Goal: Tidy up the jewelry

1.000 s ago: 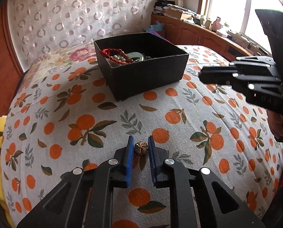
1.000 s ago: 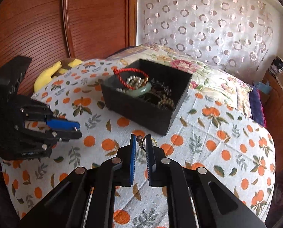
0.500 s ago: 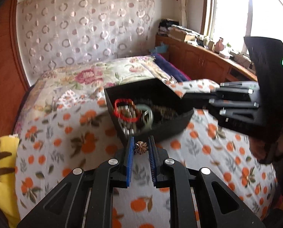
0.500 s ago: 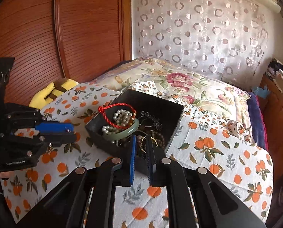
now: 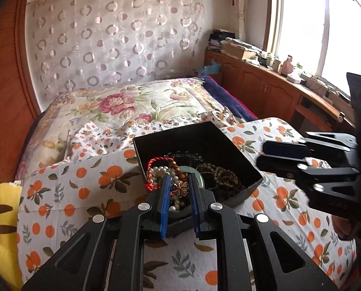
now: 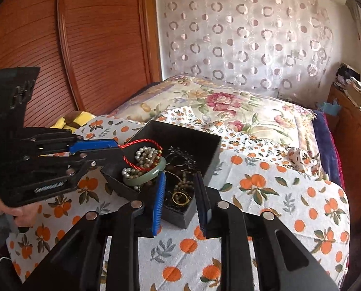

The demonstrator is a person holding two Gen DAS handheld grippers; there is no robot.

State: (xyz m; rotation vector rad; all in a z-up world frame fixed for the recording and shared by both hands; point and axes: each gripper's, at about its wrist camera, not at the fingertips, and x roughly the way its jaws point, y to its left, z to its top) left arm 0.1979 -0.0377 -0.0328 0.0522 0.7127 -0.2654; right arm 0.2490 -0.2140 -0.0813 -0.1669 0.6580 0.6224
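The left gripper point(image 5: 179, 188) is pinching a flower charm point(image 5: 181, 187) face-up between its jaws, above the black box point(image 5: 236, 155). The right gripper point(image 6: 179, 189) jaws are opening, nothing between them.

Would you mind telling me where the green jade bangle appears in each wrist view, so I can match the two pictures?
Left wrist view: the green jade bangle shows only as a pale sliver in the black box, just right of the left gripper.
Right wrist view: the bangle lies in plain sight at the box's near left corner.
Shared landmark: the red cord bracelet beside the pearls.
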